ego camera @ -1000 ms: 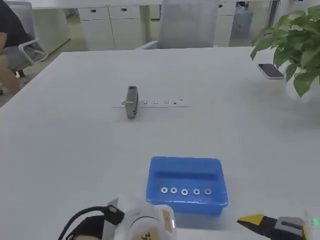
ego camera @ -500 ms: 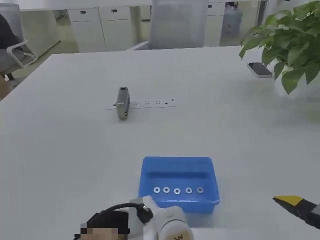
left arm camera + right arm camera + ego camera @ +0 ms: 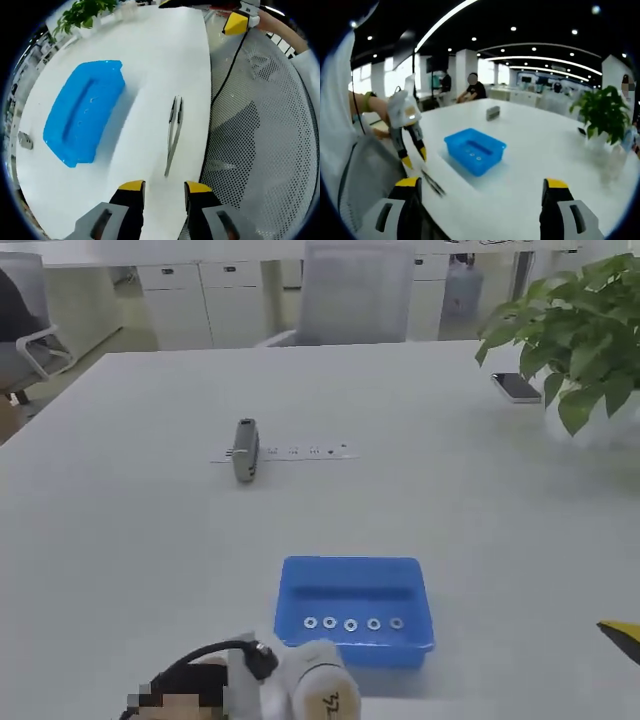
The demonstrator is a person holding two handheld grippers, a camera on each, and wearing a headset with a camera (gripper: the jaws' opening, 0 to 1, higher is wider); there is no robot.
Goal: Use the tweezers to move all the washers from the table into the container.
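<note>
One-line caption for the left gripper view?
Open left gripper poised near tweezers lying on the white table beside the blue container.

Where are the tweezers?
In the left gripper view, the tweezers lie on the table near its edge, right of the blue container, just ahead of the left gripper.

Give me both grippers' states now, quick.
Left gripper: open, empty, tweezers just ahead.
Right gripper: wide open, empty.

Open office, white table (image 3: 470, 490), grey chair (image 3: 355, 290), white cabinets (image 3: 185, 300), leafy plant (image 3: 580, 330), ceiling light strips (image 3: 442, 22)
</note>
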